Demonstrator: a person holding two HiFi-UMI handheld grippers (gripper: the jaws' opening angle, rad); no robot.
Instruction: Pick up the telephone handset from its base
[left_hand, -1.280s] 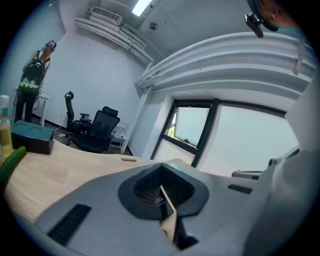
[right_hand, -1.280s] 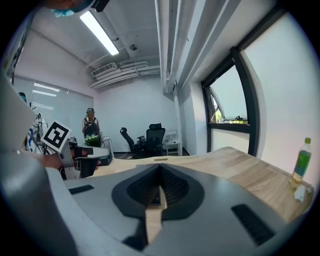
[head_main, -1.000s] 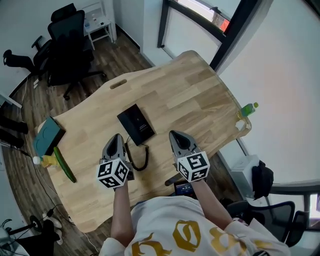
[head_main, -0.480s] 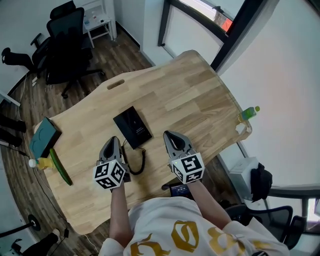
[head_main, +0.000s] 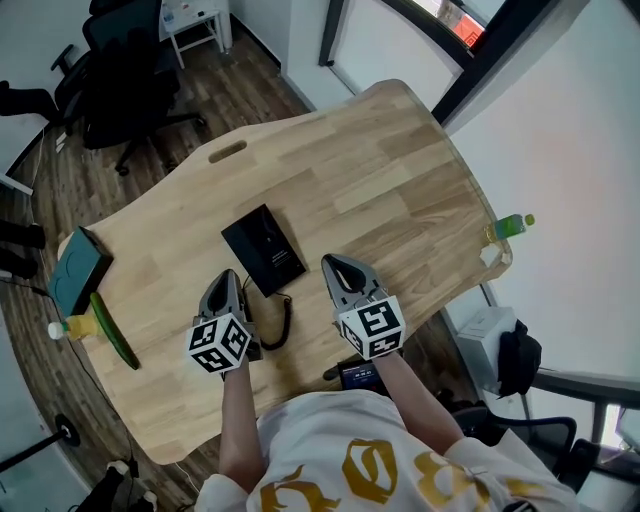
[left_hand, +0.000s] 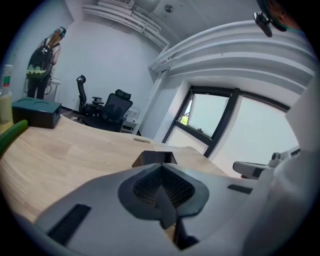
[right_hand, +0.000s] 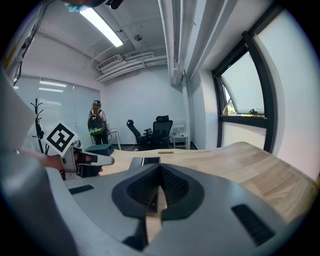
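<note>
Grey-shelled and held over the near part of the wooden table (head_main: 385, 190), both tongs are clenched on nothing: the left gripper (head_main: 229, 280) has its jaws pressed together, and so does the right gripper (head_main: 334, 265). Between them a black coiled cord (head_main: 281, 322) lies on the wood. Just beyond sits the black telephone base (head_main: 277, 250), with the handset (head_main: 243, 251) resting along its left side, untouched. Farther left a green box (head_main: 75, 272) sits at the table's edge, and a green bottle (head_main: 512, 226) stands at the right edge. Office chairs (head_main: 130, 70) stand beyond.
</note>
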